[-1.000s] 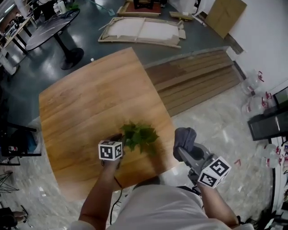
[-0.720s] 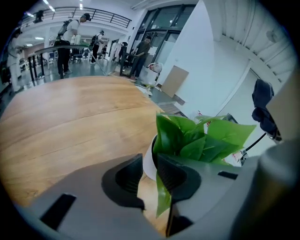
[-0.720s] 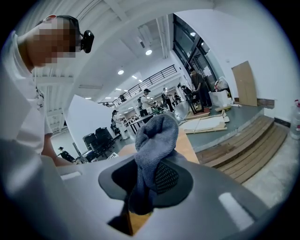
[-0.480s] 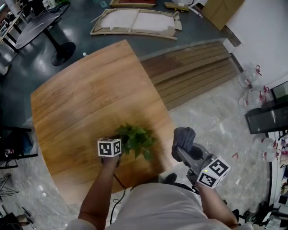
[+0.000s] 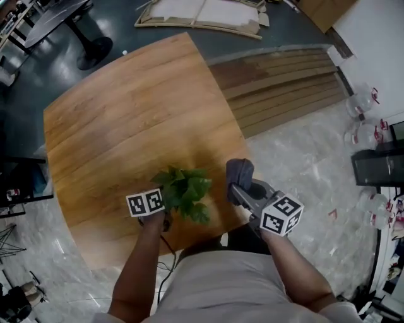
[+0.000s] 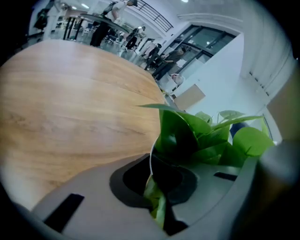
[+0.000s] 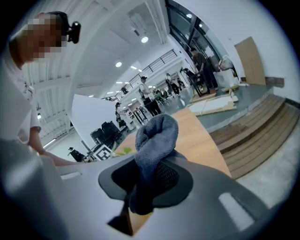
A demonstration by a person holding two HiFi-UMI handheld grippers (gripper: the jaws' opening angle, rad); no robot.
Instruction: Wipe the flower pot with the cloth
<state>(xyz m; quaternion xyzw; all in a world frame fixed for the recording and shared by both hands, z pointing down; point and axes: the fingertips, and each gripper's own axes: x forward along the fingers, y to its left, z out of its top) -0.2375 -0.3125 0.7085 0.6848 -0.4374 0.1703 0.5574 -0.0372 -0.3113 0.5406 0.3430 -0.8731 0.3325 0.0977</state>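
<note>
A leafy green plant (image 5: 184, 188) stands near the front edge of the wooden table (image 5: 126, 113); its leaves hide the pot in the head view. My left gripper (image 5: 165, 213) is at the plant's left side. In the left gripper view its jaws (image 6: 157, 187) are shut on the pot's thin white rim (image 6: 151, 161), with a leaf caught between them and more leaves (image 6: 187, 136) above. My right gripper (image 5: 238, 189) is just right of the plant, at the table's edge, shut on a bunched grey cloth (image 5: 240, 171). The cloth (image 7: 154, 140) sticks up out of the right gripper (image 7: 140, 187).
The table's front edge runs right below both grippers. Wooden planks (image 5: 284, 88) lie on the floor to the right, and a flat frame panel (image 5: 202, 12) behind the table. Plastic bottles (image 5: 363, 120) and a black box (image 5: 379, 167) stand far right. A dark round table (image 5: 57, 16) is far left.
My right gripper has carried the cloth left, from beyond the table's edge to close beside the plant. The left gripper has stayed on the pot.
</note>
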